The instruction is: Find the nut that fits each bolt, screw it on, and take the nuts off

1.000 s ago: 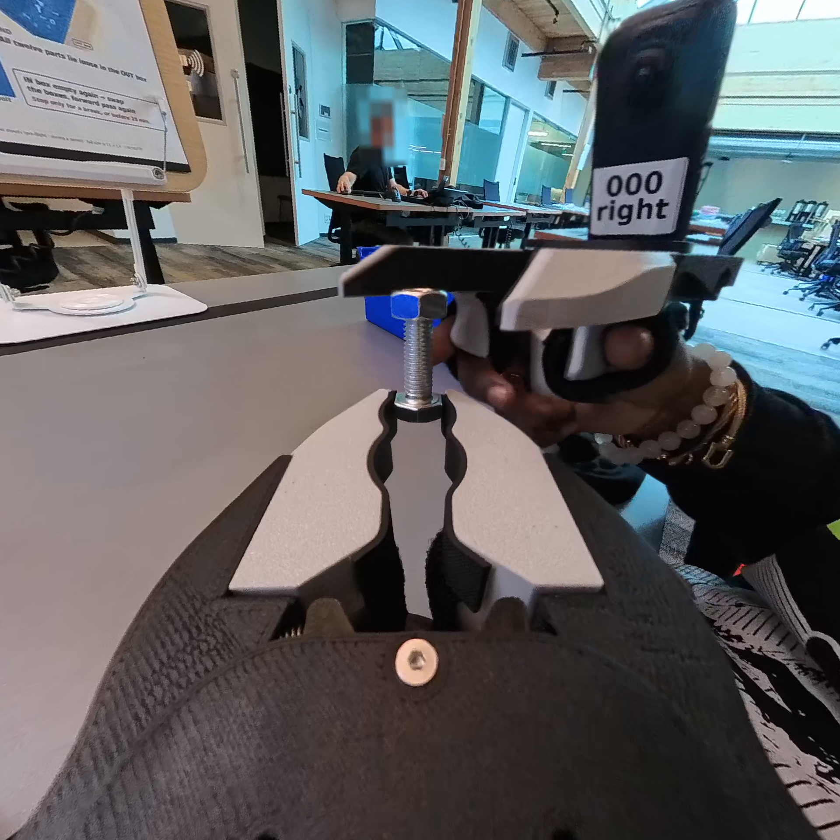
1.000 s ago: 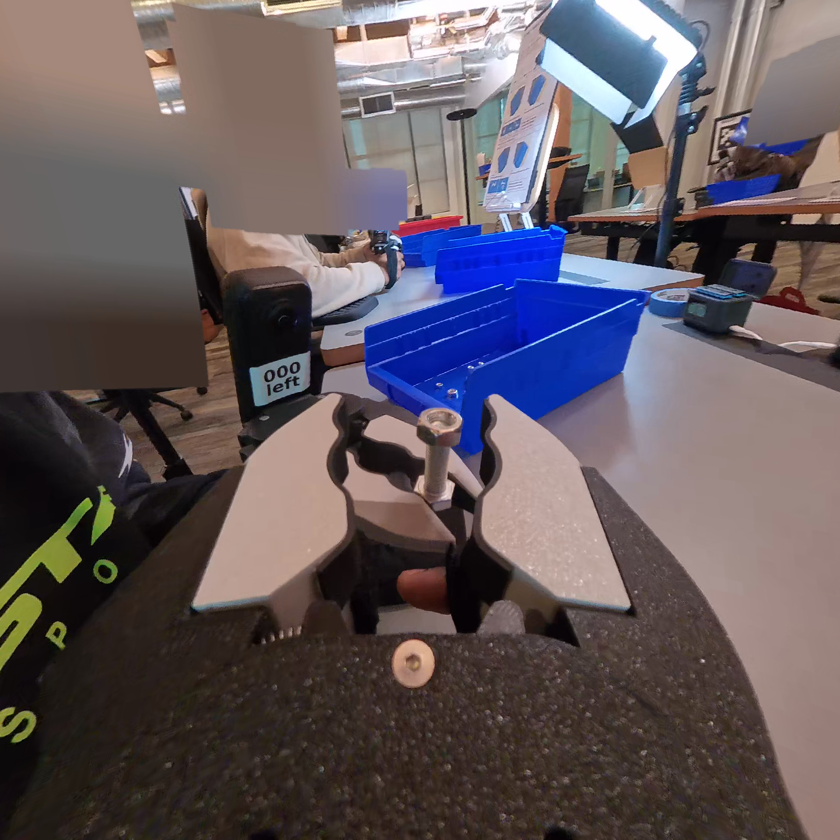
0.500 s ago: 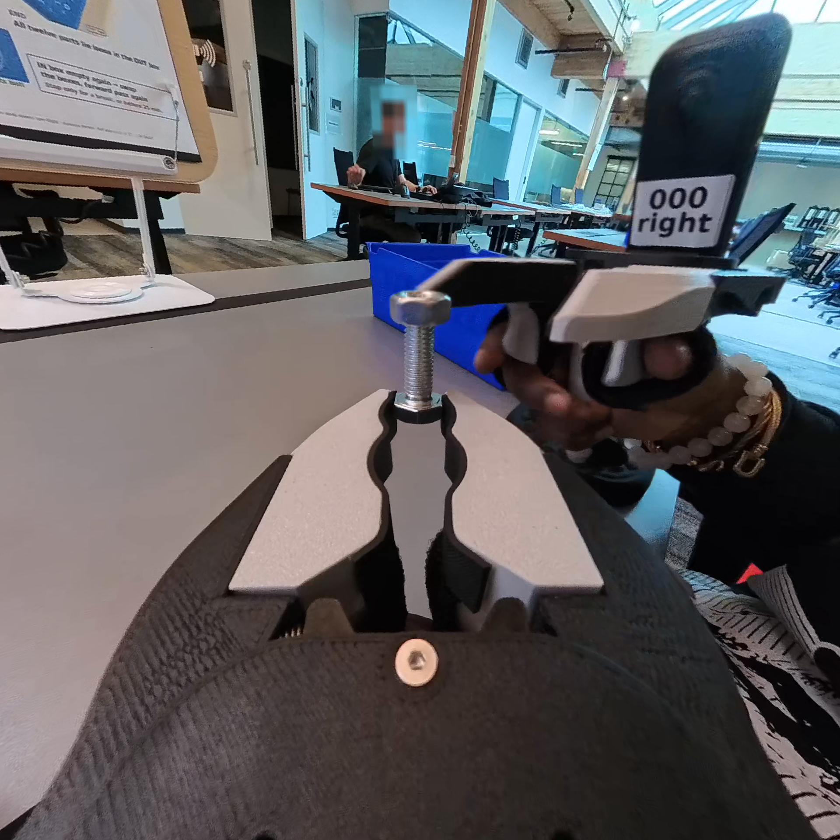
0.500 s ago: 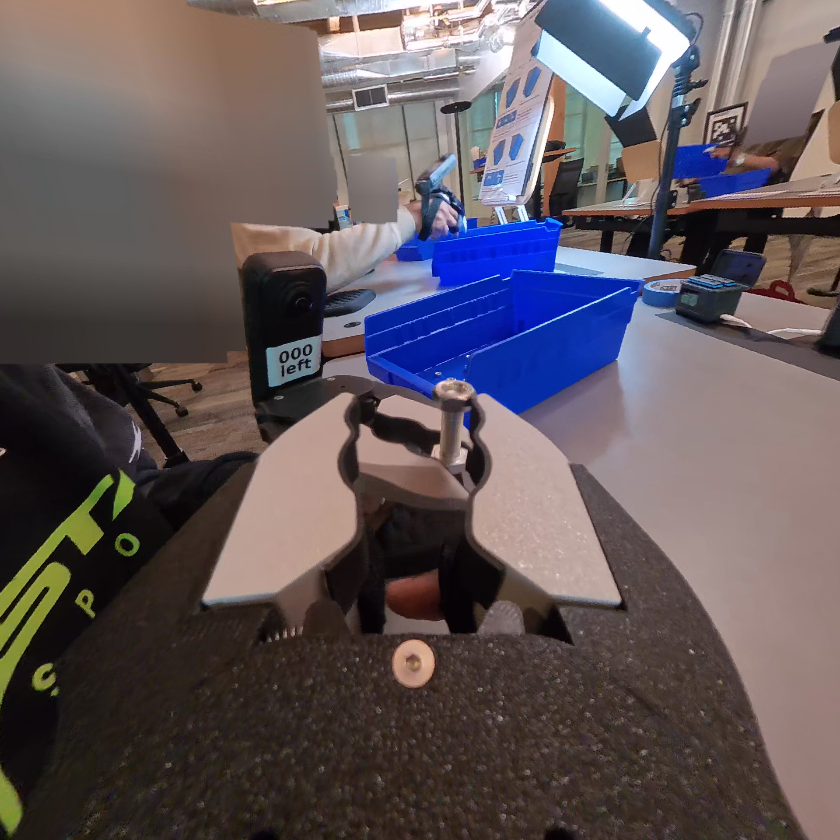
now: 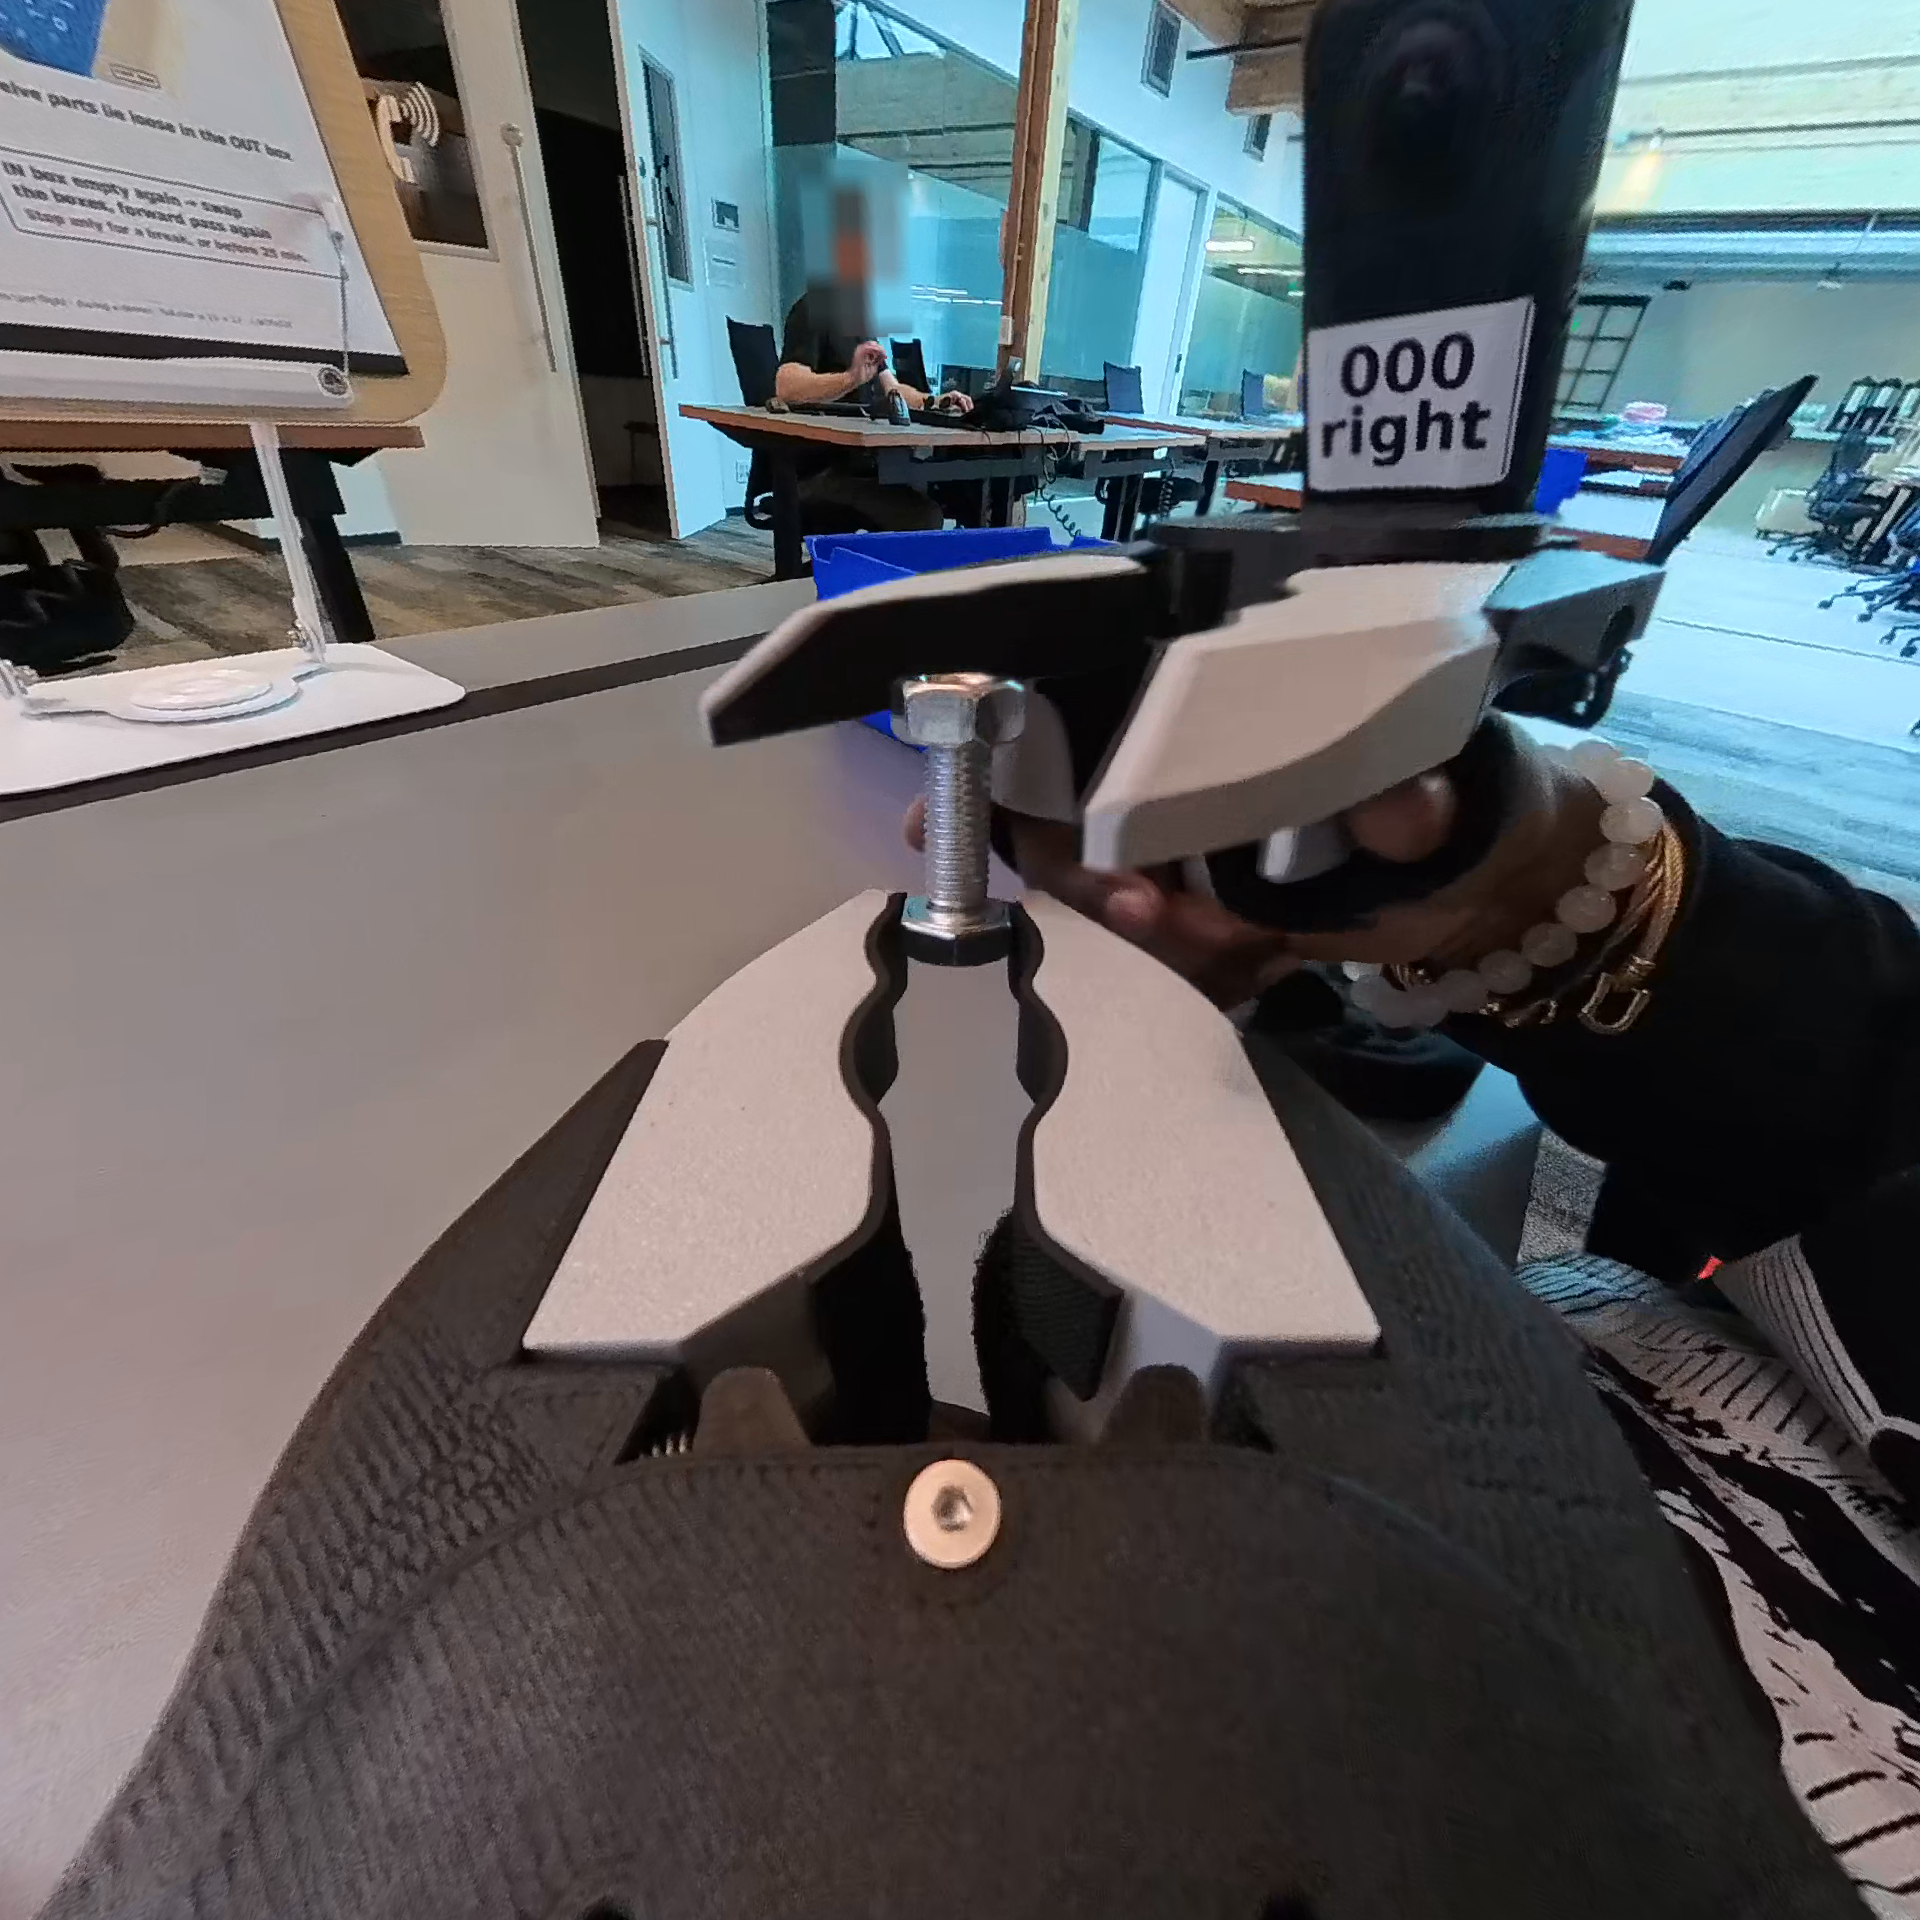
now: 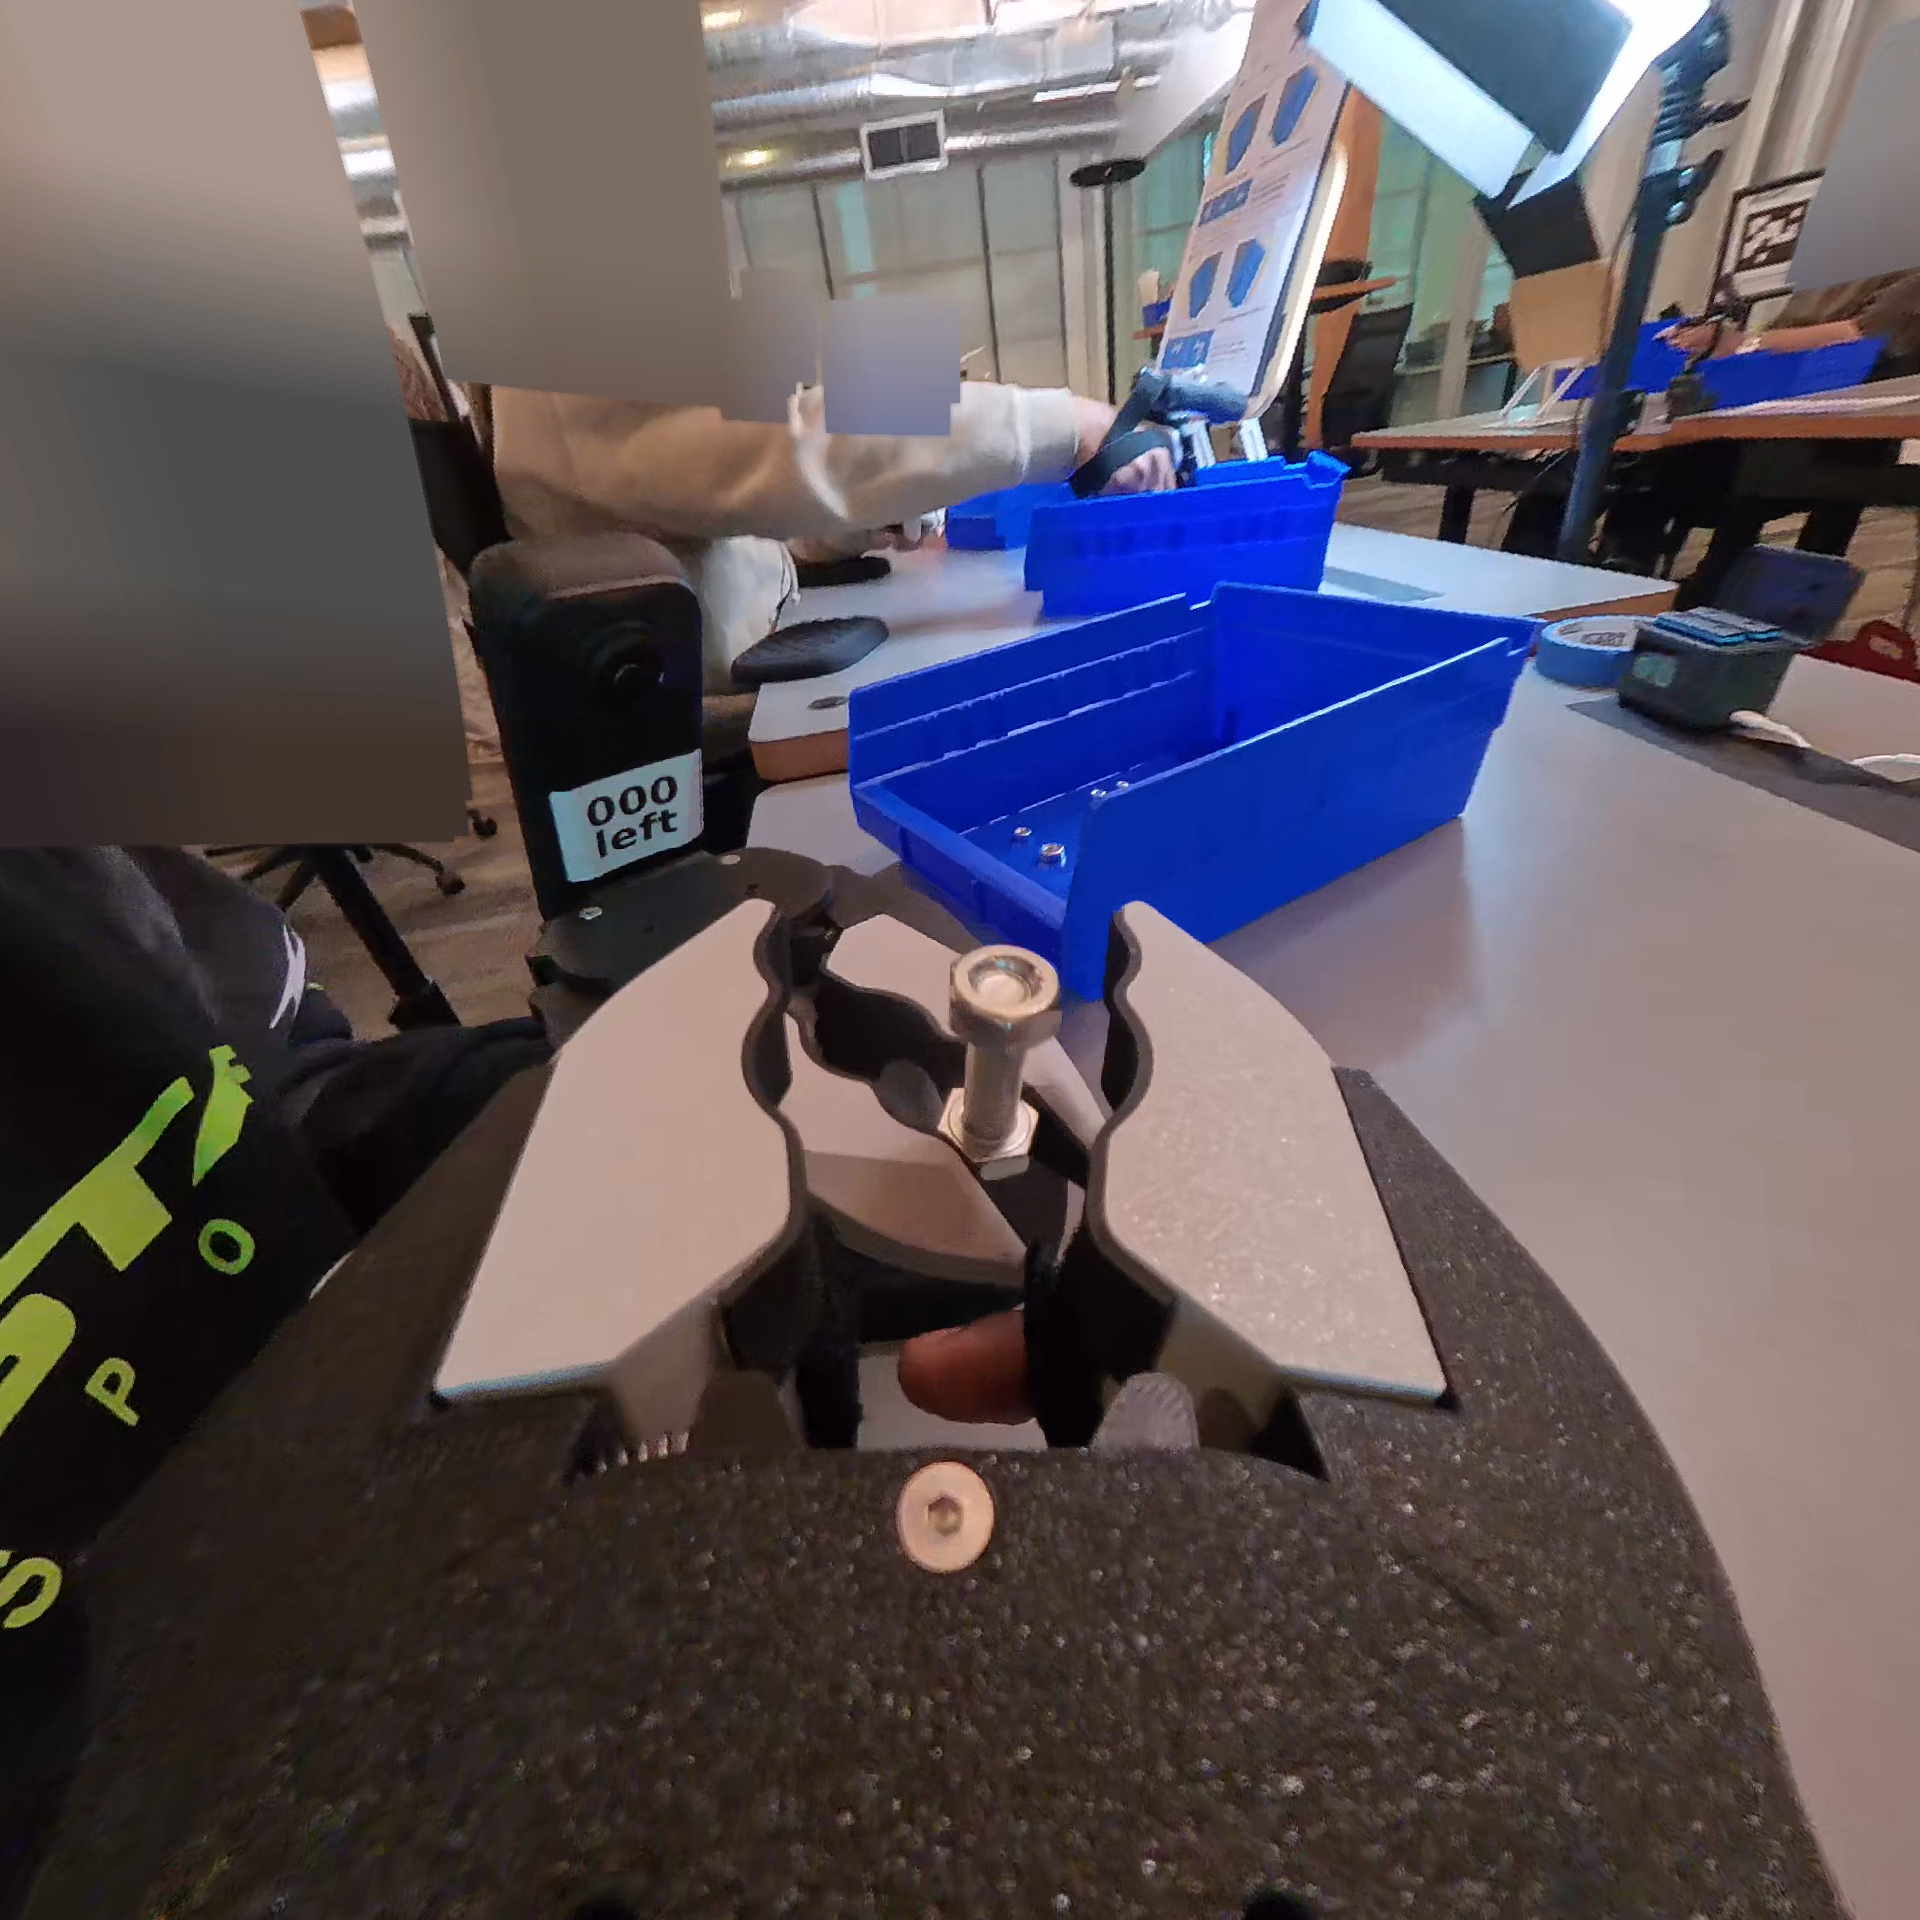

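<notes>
A silver hex bolt stands upright, threaded into a silver nut. My left gripper is shut on that nut at its fingertips and holds it above the grey table. In the right wrist view the bolt rises from the nut between my right gripper's fingers. My right gripper is open around the bolt head, with a gap on both sides. The left wrist view shows the right gripper level with the bolt head, held by a hand.
A blue bin with several small nuts lies on the table beyond the grippers; it also shows in the left wrist view. A second blue bin, a blue tape roll and a dark device stand farther back. A sign stand is at the far left. The grippers' ends are close to 6 cm from one another.
My right gripper's jaws narrowed around the bolt head half a second ago and have opened wider again. The left gripper has kept its hold on the nut.
</notes>
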`<state>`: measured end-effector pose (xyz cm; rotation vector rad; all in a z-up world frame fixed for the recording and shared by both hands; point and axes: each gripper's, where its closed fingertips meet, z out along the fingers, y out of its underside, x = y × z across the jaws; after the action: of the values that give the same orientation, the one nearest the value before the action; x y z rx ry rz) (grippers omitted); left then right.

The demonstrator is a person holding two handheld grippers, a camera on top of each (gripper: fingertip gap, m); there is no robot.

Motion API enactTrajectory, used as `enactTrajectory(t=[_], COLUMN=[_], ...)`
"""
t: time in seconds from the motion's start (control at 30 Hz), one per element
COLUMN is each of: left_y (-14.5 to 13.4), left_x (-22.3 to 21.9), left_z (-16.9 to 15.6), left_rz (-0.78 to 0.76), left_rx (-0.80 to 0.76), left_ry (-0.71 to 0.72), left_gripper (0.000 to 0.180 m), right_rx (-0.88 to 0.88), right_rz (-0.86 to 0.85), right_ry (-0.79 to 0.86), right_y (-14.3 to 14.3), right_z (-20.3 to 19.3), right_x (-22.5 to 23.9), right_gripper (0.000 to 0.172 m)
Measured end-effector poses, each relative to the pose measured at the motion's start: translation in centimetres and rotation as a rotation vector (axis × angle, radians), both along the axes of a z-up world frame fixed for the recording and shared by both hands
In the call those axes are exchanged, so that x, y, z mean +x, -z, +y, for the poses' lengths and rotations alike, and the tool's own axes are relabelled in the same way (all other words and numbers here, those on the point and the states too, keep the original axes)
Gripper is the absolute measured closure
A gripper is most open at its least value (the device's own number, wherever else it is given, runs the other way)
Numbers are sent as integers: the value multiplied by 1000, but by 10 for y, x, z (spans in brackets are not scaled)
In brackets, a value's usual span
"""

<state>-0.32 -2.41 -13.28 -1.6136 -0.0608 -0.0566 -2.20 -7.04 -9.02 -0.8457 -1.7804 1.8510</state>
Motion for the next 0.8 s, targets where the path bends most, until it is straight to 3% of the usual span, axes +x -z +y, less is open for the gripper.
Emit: enactTrajectory(t=[0.4,0.47,0.53,0.6,0.67,0.8], left_y=[0,0,0,0,0,0], left_x=[-5,-6,-8,-7,-6,-4], left_z=[0,-1,-1,-1,-1,0], left_rz=[-17,-24,-32,-29,-22,-14], left_rx=[1,5,5,5,4,2], left_ry=[-31,-33,-40,-38,-35,-27], left_gripper=[162,162,162,162,162,162], right_rx=[9,2,-18,-50,-45,-44], right_rz=[0,8,42,46,61,48], right_ry=[38,63,12,2,45,79], right_y=[3,3,-1,-5,-6,-4], right_z=[7,13,12,14,20,20], right_x=[11,19,35,41,36,16], right_gripper=[119,126,158,161,157,123])
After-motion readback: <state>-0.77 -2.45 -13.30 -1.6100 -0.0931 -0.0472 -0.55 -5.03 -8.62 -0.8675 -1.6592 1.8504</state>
